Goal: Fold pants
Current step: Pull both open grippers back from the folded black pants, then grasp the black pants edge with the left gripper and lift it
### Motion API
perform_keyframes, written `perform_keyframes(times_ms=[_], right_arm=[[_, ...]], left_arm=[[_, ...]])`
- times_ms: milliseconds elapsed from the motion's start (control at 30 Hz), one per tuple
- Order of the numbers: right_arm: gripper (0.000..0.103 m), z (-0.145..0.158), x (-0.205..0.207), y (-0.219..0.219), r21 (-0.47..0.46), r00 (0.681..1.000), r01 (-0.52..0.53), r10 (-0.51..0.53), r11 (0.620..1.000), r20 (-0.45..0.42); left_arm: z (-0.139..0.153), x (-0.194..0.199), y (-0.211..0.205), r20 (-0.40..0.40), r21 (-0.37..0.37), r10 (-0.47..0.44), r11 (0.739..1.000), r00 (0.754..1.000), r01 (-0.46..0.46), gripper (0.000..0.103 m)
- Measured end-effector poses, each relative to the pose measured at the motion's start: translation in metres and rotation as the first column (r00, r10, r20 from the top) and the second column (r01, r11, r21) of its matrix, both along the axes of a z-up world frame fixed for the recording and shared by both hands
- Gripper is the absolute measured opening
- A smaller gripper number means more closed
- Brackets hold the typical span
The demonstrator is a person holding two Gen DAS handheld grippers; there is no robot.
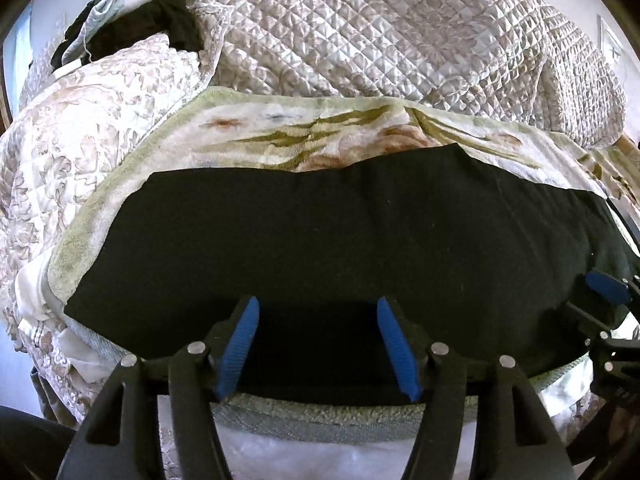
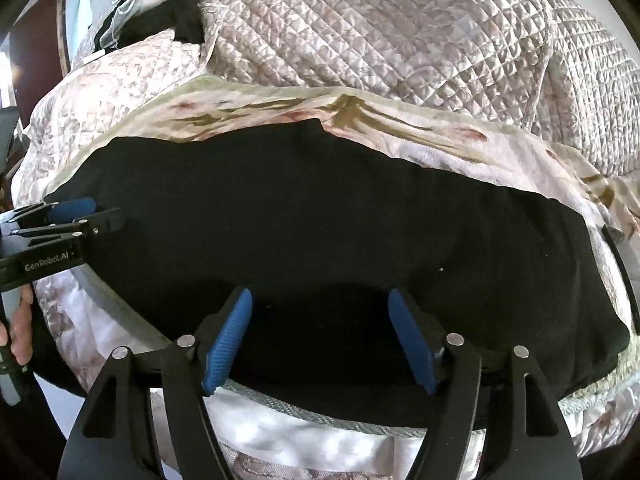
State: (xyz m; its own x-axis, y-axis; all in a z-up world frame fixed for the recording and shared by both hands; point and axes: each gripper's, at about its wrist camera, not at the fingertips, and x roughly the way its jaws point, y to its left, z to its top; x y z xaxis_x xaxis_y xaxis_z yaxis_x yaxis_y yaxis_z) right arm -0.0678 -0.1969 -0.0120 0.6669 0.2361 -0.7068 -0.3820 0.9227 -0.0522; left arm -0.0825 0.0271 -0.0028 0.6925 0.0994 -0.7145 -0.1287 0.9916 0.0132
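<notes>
Looking down your two claws, you see the black pants [image 1: 340, 240] lying flat in a long strip on a flowery towel [image 1: 280, 136] on the bed. Your left claw [image 1: 316, 344] is wide open over the near edge of the pants, at 6 o'clock in its view. Your right claw [image 2: 320, 340] is wide open too, over the same near edge further along. Neither one holds any cloth yet.

Things could go wrong here, I think. The towel edge sits just under the pants edge, so a deep pinch may grab both. Then the towel would come up with the fold. A shallow pinch may catch only the top layer, and the pants would slip apart.

For room, the far edge of the pants at 12 o'clock has bare towel past it. Beyond that, a puffy quilt [image 1: 400, 32] rises up like a wall. At 9 o'clock the pants end near the towel's side.
</notes>
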Motion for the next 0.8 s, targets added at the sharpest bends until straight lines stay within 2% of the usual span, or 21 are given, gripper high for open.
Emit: perform_keyframes(times_ms=[200, 367, 533, 800], right_arm=[[0.072, 0.003, -0.001, 0.002, -0.009, 1.000, -0.010, 0.010, 1.000, -0.003], [0.072, 0.013, -0.003, -0.005, 0.031, 1.000, 0.011, -0.011, 0.999, 0.023], [0.072, 0.019, 0.002, -0.007, 0.062, 1.000, 0.016, -0.016, 0.998, 0.009], [0.072, 0.026, 0.015, 0.004, 0.079, 0.999, -0.033, 0.033, 0.996, 0.000]], left_arm=[[0.001, 0.002, 0.002, -0.014, -0.001, -0.020, 1.000, 1.000, 0.020, 0.068], [0.008, 0.006, 0.011, -0.037, -0.029, -0.027, 0.999, 0.999, 0.026, 0.068], [0.014, 0.011, 0.034, -0.043, -0.038, 0.030, 0.999, 0.999, -0.032, 0.068], [0.026, 0.022, 0.087, -0.021, -0.020, 0.146, 0.989, 0.989, -0.146, 0.068]])
